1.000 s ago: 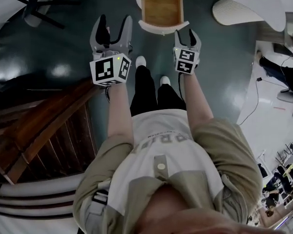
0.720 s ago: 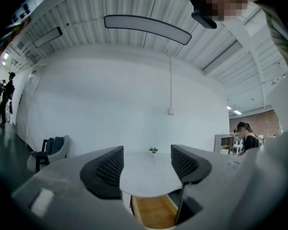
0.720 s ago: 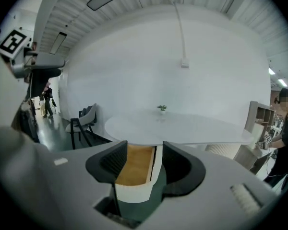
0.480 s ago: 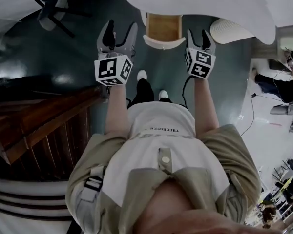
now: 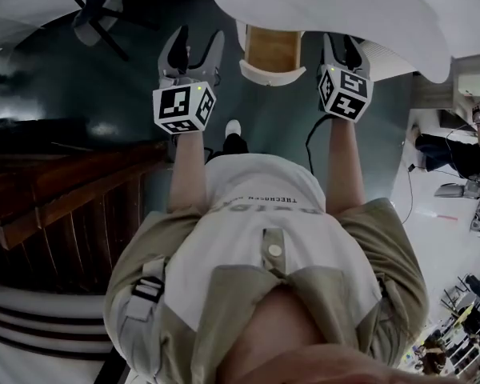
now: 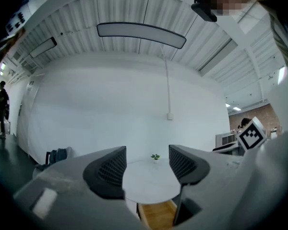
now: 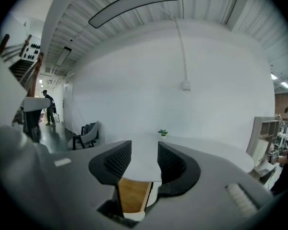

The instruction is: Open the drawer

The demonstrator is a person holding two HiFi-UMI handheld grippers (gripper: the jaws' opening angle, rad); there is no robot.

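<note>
Far to the left of the pale wooden drawer with a white front [image 5: 270,50], your head view takes in a dark brown wooden staircase [image 5: 56,206]. Up near the top corner is a dark swivel chair [image 5: 96,10] on the dark green floor [image 5: 104,94]. Your left gripper [image 5: 195,45] is held just left of the drawer and clear of it, its marker cube facing you. In the left gripper view its grey ribbed jaws are wide apart and closing, with nothing but air between them. Past them you see the white rounded desk [image 6: 149,183] with a small green potted plant [image 6: 155,156] near its far edge. The drawer itself hangs under the desk's near edge, between your two grippers. It is pulled out so that its bare wooden bottom shows. Your white shoe [image 5: 233,126] is on the floor just below it in the picture. Your right gripper [image 5: 344,50] is just right of the drawer and not touching it. In the right gripper view its jaws stand apart, narrower than the left pair, and are closing on nothing. The drawer's wooden inside shows low through their gap. That gripper's marker cube also appears at the right side of the left gripper view.
</note>
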